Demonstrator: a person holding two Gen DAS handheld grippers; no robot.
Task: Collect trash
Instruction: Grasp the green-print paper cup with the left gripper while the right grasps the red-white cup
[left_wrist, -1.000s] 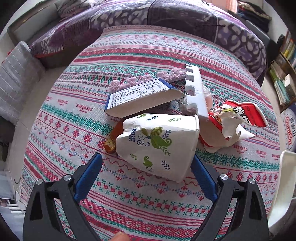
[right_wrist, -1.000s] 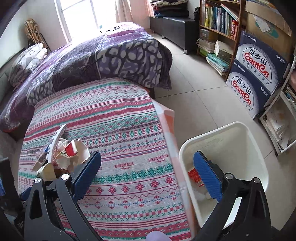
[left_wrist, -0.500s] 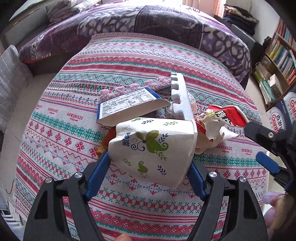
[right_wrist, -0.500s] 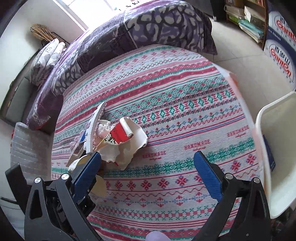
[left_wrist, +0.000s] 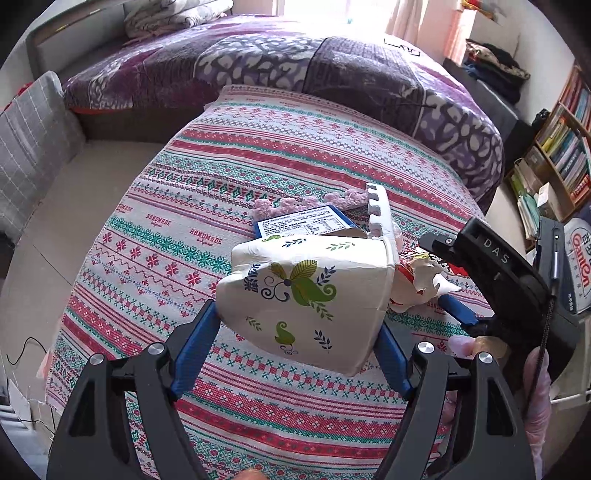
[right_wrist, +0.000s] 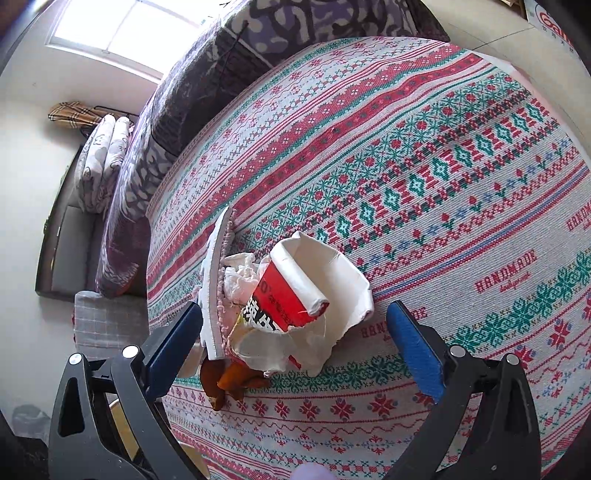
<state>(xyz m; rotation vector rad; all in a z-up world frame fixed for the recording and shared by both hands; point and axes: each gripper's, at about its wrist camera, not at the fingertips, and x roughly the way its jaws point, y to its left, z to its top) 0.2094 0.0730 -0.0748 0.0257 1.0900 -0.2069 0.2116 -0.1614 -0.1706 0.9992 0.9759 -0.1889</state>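
The left gripper (left_wrist: 295, 332), spread wide a second ago, now pinches the paper cup (left_wrist: 306, 295) and has lifted it clear of the cloth (left_wrist: 155, 240). The right gripper (right_wrist: 295, 328) has swung from the bin to the torn red cup (right_wrist: 295, 295) beside it; its jaws, just narrowing slightly, straddle that cup and the foam strip (right_wrist: 214, 280) without pressing.
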